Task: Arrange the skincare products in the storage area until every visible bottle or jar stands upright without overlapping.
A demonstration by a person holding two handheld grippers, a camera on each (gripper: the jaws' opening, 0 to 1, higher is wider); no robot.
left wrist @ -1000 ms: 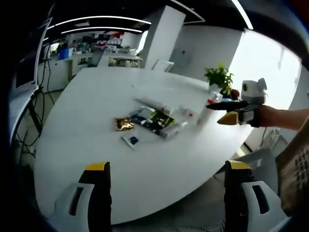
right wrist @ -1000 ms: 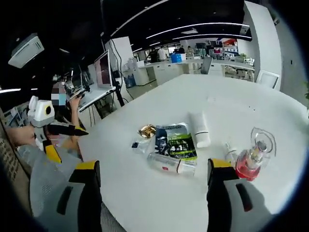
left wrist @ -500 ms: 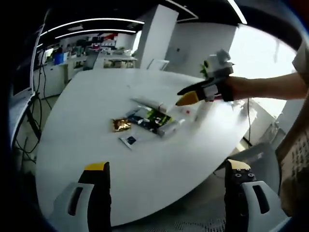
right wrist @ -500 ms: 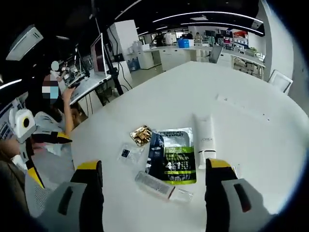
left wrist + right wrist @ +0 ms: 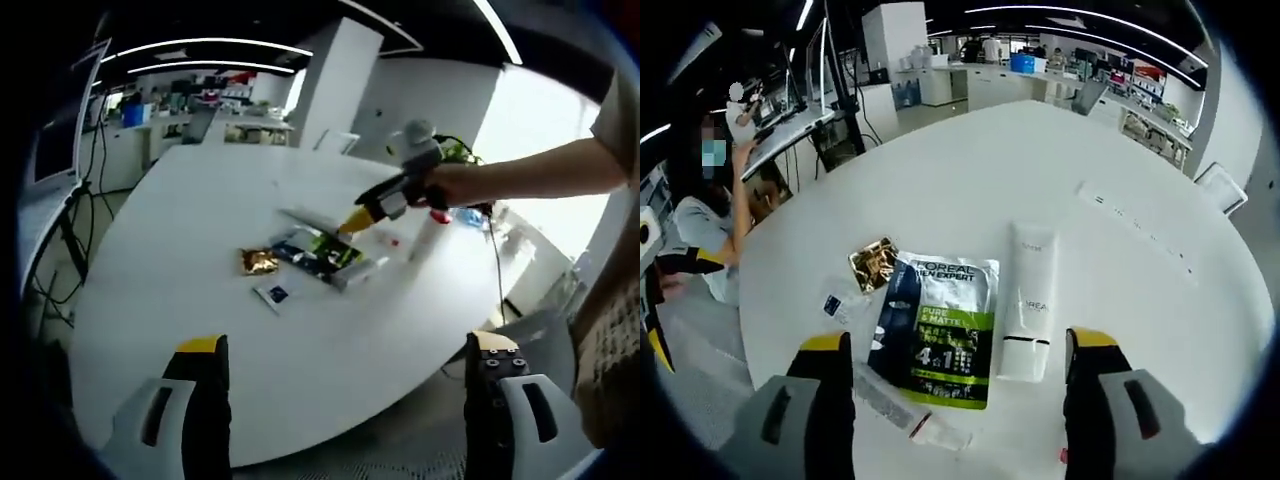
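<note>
On the white table a white tube lies flat beside a dark and green pack. Left of the pack lie a gold sachet and a small clear sachet, and a clear bottle lies on its side at its near end. My right gripper hangs open just above the pack and tube. In the left gripper view, the right gripper reaches in from the right over the pack. My left gripper stands open at the table's near edge, far from the products.
A thin white strip lies on the table beyond the tube. A chair stands at the far side. A person sits at a desk to the left. A potted plant stands behind the right arm.
My right gripper has moved in and down over the pack and tube, staying open. The pink bottle has dropped out of its view. My left gripper has stayed still and open.
</note>
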